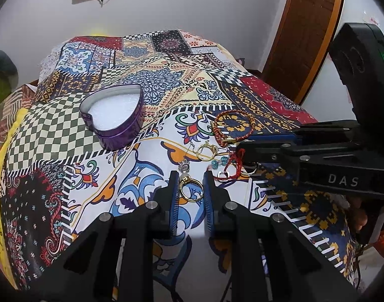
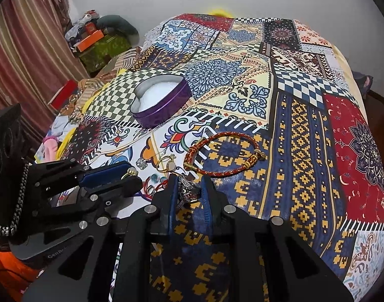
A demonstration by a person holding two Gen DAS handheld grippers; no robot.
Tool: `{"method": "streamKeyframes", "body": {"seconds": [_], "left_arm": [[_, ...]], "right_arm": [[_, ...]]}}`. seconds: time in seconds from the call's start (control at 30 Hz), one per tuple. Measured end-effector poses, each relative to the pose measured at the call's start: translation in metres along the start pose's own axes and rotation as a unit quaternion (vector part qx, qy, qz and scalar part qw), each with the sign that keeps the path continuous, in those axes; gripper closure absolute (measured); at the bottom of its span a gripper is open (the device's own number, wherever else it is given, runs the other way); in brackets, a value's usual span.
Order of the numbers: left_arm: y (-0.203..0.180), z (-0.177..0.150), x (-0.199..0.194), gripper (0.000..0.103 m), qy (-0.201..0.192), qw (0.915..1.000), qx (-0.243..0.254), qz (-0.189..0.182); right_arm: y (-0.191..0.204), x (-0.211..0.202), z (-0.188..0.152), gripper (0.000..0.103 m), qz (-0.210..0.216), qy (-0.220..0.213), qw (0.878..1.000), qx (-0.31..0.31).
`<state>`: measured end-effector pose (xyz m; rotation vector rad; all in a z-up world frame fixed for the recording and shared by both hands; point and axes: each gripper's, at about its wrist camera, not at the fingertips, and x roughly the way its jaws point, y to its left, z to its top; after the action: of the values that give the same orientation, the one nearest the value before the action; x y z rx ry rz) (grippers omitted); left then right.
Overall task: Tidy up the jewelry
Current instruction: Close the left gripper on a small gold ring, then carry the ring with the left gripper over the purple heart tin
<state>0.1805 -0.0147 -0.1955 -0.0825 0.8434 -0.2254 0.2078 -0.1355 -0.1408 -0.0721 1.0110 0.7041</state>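
An open purple heart-shaped tin with white padding stands on the patterned cloth; it also shows in the right wrist view. My left gripper is shut on a gold ring, low over the cloth. My right gripper is shut on a dark ornate ring. A red braided bracelet lies just beyond it, also in the left wrist view. A gold hoop, a red cord, teal beads and a small silver charm lie between the grippers.
The patchwork cloth covers a bed. A red box and piled clutter with an orange box lie at the far left by a striped curtain. A wooden door stands at the right.
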Motion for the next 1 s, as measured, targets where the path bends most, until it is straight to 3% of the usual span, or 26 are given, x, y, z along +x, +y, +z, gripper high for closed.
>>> {"method": "streamKeyframes", "body": {"seconds": [0.07,0.57,1.0], "left_arm": [[0.001,0.000,-0.002,0.097,0.000,1.0000,-0.002,0.000],[0.000,-0.002,-0.034,0.097,-0.019,0.9998,-0.008,0.001],[0.018,0.007,-0.066,0.097,-0.050,0.9980,-0.025,0.030]], "right_arm": [[0.001,-0.006,-0.002,0.086,-0.006,-0.007,1.000,-0.002],[-0.008,-0.046,-0.007,0.086,-0.023,-0.044,0.998,0.025],[-0.002,-0.056,-0.001,0.086,-0.019,-0.068,0.997,0.025]]}}
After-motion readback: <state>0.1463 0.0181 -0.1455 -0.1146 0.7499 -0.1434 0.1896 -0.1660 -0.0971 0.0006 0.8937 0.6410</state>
